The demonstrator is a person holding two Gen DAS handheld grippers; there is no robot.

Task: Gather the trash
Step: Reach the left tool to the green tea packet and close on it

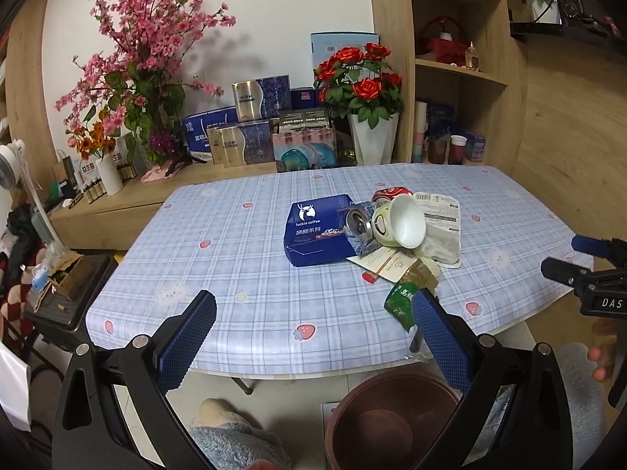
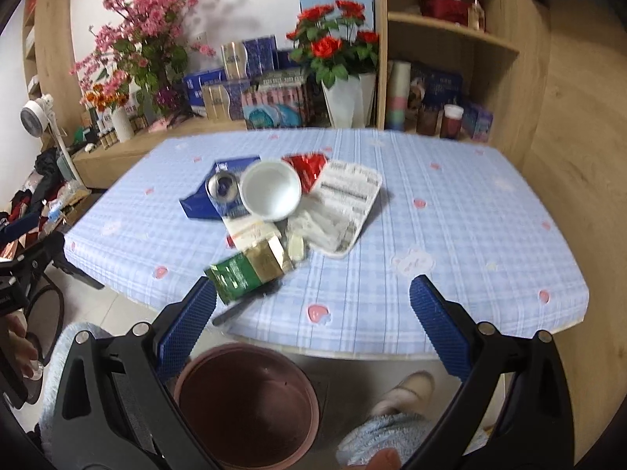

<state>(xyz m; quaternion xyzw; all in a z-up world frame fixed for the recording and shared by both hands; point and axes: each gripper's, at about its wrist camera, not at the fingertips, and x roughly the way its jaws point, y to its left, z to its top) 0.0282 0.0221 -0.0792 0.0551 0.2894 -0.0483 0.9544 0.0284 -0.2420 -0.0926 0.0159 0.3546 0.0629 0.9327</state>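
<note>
Step in hand: approach, before the first pick. My left gripper (image 1: 313, 329) and my right gripper (image 2: 312, 311) both hang over the near edge of the table (image 1: 235, 258), jaws spread wide, nothing between the pads. The bin (image 2: 247, 403) stands on the floor below that edge, between my feet; from what shows of its inside, I see no trash in it.

Location of the trash: one loose pile at mid-table, well apart from both grippers except at its near end.
- Blue box (image 1: 319, 231), far left of the pile, lying flat.
- Can (image 1: 358, 225), on its side, resting against the box.
- White cup (image 1: 401, 221), tipped over, mouth toward me, leaning on the can.
- Red wrapper (image 2: 307, 168), behind the cup.
- White tray (image 2: 345, 203), right of the cup, flat.
- Papers (image 1: 386, 260) under the cup.
- Green packet (image 2: 245, 274), nearest item, close to the table edge and just beyond my right gripper's left finger.

The right wrist view is blurred, so small print and fine edges cannot be read.

Next move, as I judge it: take the green packet first. It lies flat and thin, so one pad must slide under an edge or pinch a raised corner. Then carry it back over the edge and release above the bin. Risk: nudging it off the table beside the bin.
</note>
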